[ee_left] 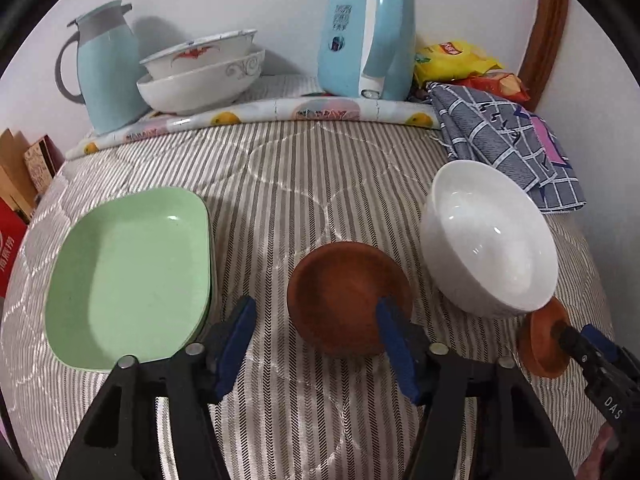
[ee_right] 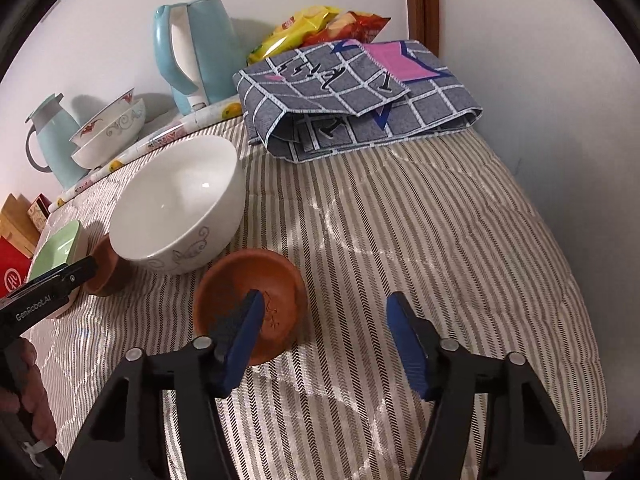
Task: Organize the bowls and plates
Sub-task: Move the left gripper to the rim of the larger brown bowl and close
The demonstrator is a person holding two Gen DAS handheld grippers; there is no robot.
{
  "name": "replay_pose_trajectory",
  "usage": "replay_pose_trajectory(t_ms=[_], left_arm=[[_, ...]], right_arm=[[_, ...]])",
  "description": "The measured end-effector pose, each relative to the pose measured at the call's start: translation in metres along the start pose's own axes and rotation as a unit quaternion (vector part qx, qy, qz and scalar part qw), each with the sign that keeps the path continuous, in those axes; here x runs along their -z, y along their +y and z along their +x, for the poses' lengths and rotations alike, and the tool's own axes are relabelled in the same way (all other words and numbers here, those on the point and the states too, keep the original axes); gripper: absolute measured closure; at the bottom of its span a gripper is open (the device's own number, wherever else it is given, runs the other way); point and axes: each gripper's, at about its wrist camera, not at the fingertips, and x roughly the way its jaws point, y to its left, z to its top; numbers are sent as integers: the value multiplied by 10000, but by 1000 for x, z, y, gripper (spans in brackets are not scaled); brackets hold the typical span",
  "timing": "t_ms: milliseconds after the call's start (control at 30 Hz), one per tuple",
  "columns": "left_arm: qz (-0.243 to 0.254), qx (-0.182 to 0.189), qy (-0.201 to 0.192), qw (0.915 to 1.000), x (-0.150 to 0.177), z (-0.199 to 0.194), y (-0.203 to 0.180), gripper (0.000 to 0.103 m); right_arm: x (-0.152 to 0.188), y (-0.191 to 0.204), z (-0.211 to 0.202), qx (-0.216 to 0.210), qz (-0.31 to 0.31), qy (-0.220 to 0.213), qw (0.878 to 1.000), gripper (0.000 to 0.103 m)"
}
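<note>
In the left wrist view a brown wooden bowl [ee_left: 340, 292] sits mid-table, with stacked green square plates [ee_left: 128, 276] to its left and a white bowl [ee_left: 488, 240] to its right. My left gripper [ee_left: 316, 305] is open and straddles the brown bowl's near rim: one finger is inside, the other outside, and the pads stand apart from the wall. In the right wrist view a small brown dish [ee_right: 256, 300] lies in front of the white bowl [ee_right: 180, 208]. My right gripper [ee_right: 324, 300] is open too, with its left finger over the dish and its right finger over bare cloth.
The table carries a striped quilted cover [ee_left: 280, 184]. Along the back wall stand a blue jug [ee_left: 104, 68], two stacked patterned bowls [ee_left: 200, 76], a blue kettle [ee_left: 368, 36], snack bags [ee_right: 316, 28] and a folded checked cloth [ee_right: 360, 100]. Boxes [ee_left: 16, 200] stand off the left edge.
</note>
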Motion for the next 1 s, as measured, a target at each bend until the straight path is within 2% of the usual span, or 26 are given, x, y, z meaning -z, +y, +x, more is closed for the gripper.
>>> replay_pose_trajectory(t_ms=[167, 300, 400, 667, 833, 933, 1000], left_arm=[[-40, -58, 81, 9999, 0, 7, 0, 52], [-171, -84, 168, 9997, 1, 15, 4, 57], [-229, -56, 246, 9994, 1, 20, 6, 65], [-284, 46, 306, 9991, 2, 27, 6, 72], [-307, 69, 322, 9990, 0, 28, 5, 72], [-355, 169, 320, 9987, -1, 29, 5, 79], [-370, 127, 287, 9988, -1, 28, 5, 84]], right_arm=[[1, -2, 11, -66, 54, 106, 9999, 47], [3, -4, 17, -132, 96, 194, 9997, 60], [3, -3, 20, -166, 102, 200, 9996, 61], [4, 2, 24, -40, 15, 188, 9998, 60], [3, 4, 26, 46, -5, 132, 9999, 60], [1, 5, 27, 48, -20, 175, 9998, 60], [0, 4, 27, 29, -4, 174, 9998, 66]])
